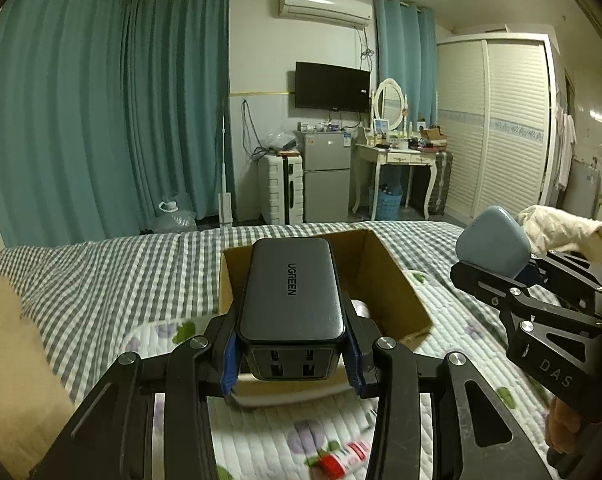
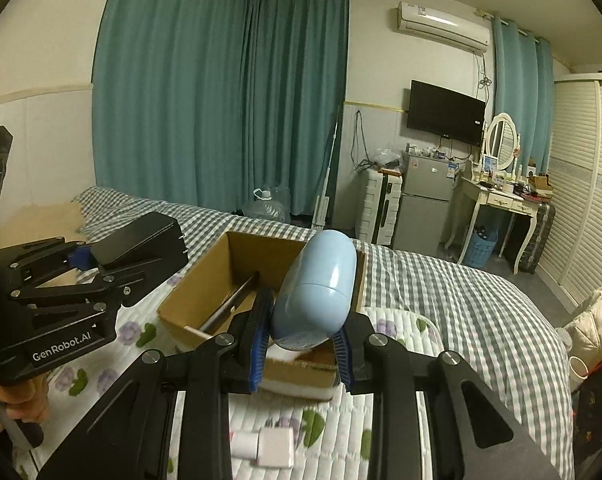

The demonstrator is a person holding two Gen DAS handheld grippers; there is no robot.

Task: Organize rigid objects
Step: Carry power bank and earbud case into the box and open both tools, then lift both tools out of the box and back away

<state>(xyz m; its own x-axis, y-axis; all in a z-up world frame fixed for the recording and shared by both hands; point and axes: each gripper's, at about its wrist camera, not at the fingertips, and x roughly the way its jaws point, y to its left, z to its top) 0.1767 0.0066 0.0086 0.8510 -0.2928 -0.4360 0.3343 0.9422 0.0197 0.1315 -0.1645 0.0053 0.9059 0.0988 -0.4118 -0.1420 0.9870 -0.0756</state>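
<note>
Low in the left wrist view, a blurred red-and-white item [image 1: 343, 460], possibly a tube, lies on the quilted mat [image 1: 261, 432]. Left gripper [image 1: 291, 354] pinches a smooth, dark, rounded charger [image 1: 291, 292] above the cardboard box [image 1: 397, 280]. Right gripper [image 2: 301, 346] clamps a glossy, pale-blue, capsule-shaped case [image 2: 317, 284] over the box.

Teal curtains [image 1: 101, 112] are hanging along the far wall; an air conditioner [image 1: 325, 6] is sitting above a dark television [image 1: 332, 86]; a small fridge [image 1: 327, 174] is standing between a white suitcase [image 1: 281, 190] and a dressing table [image 1: 397, 156]; a louvred wardrobe [image 1: 497, 120] is filling the right side.
</note>
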